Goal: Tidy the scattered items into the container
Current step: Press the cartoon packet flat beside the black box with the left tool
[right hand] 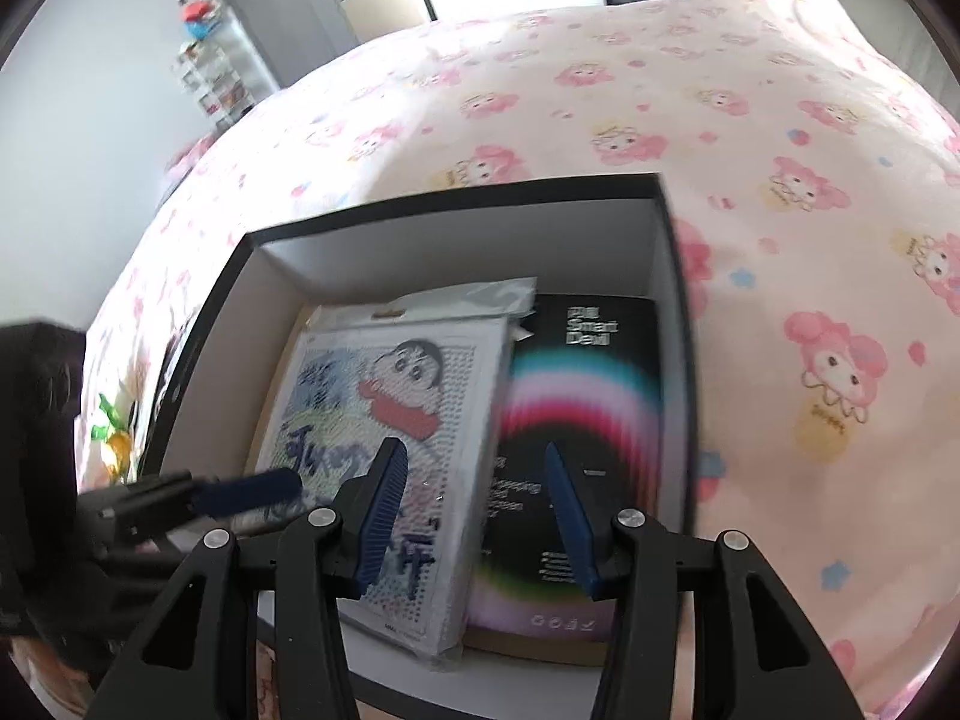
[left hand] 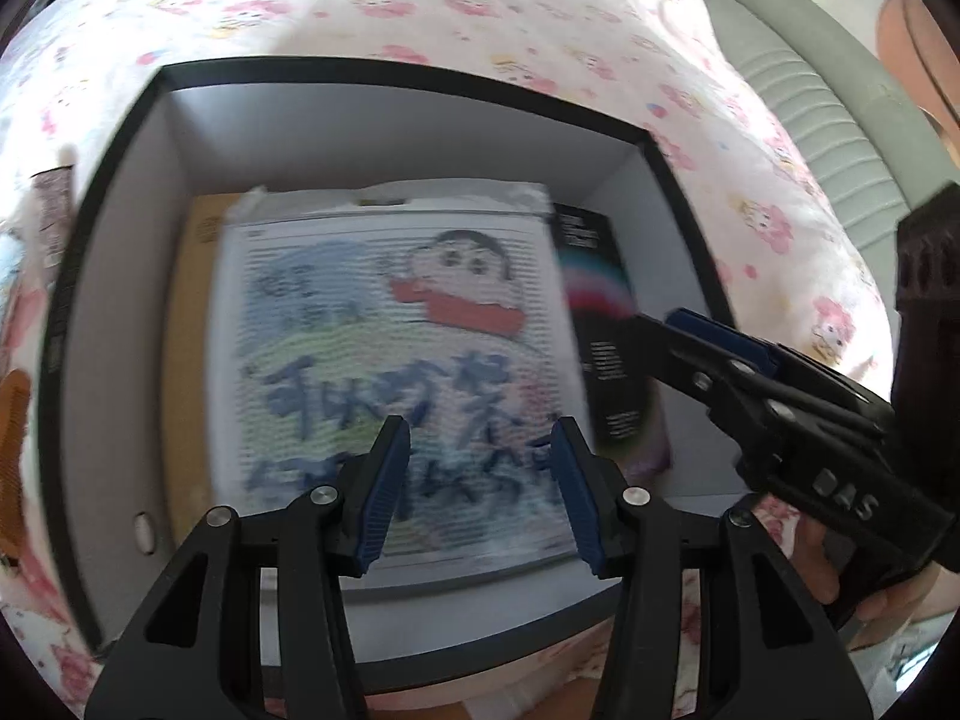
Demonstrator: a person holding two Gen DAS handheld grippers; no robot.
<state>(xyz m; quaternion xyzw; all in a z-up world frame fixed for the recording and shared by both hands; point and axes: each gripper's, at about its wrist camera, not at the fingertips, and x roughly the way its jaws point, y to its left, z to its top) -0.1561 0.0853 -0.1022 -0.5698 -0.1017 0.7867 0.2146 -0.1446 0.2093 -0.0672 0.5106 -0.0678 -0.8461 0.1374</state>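
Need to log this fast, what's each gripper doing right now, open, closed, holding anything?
Left gripper: open, holding nothing, above the cartoon pack in the box.
Right gripper: open, holding nothing, over the same box.

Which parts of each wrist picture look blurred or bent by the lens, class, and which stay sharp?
Left wrist view: the cartoon packet in the box is smeared, while the left gripper stays sharp and the box edges bow. Right wrist view: the black carton streaks, the right gripper is crisp, and the bedsheet bulges.
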